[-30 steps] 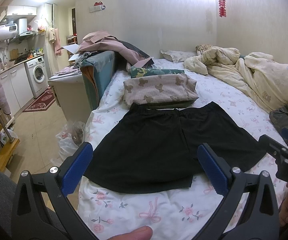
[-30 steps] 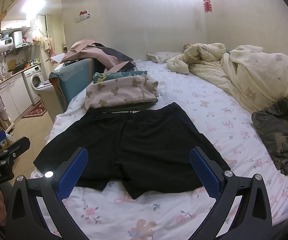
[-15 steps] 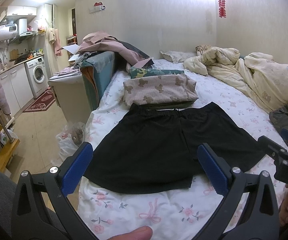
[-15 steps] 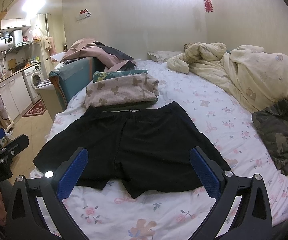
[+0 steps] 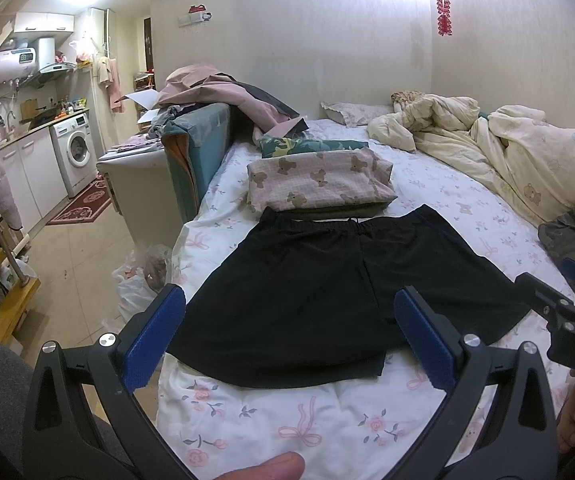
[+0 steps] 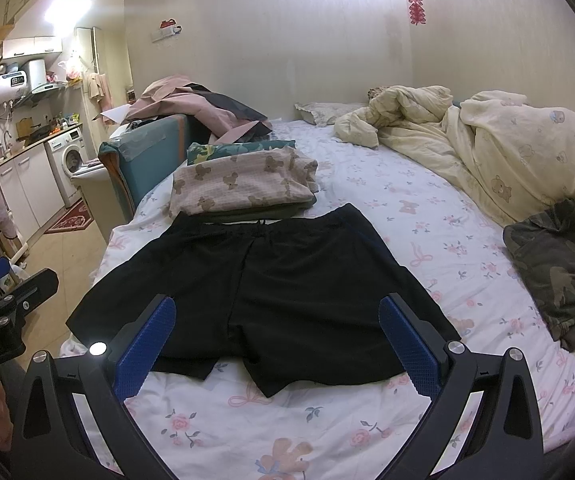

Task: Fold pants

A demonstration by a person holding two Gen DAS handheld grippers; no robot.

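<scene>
Black shorts (image 5: 327, 280) lie spread flat on the floral bedsheet (image 5: 271, 424), waistband away from me, leg hems toward me. They also show in the right wrist view (image 6: 271, 292). My left gripper (image 5: 289, 336) is open and empty, hovering above the near hem of the left leg. My right gripper (image 6: 277, 344) is open and empty, above the near hems at the crotch. The right gripper shows at the right edge of the left wrist view (image 5: 567, 312); the left gripper shows at the left edge of the right wrist view (image 6: 3, 300).
A stack of folded clothes with a bear-print piece on top (image 5: 319, 184) lies just beyond the waistband. A camouflage garment (image 6: 559, 268) lies to the right. A crumpled cream duvet (image 6: 507, 152) fills the far right. The bed's left edge drops to the floor with plastic bags (image 5: 139, 280).
Both grippers have held nearly still, with only a slight drift. The shorts have not moved.
</scene>
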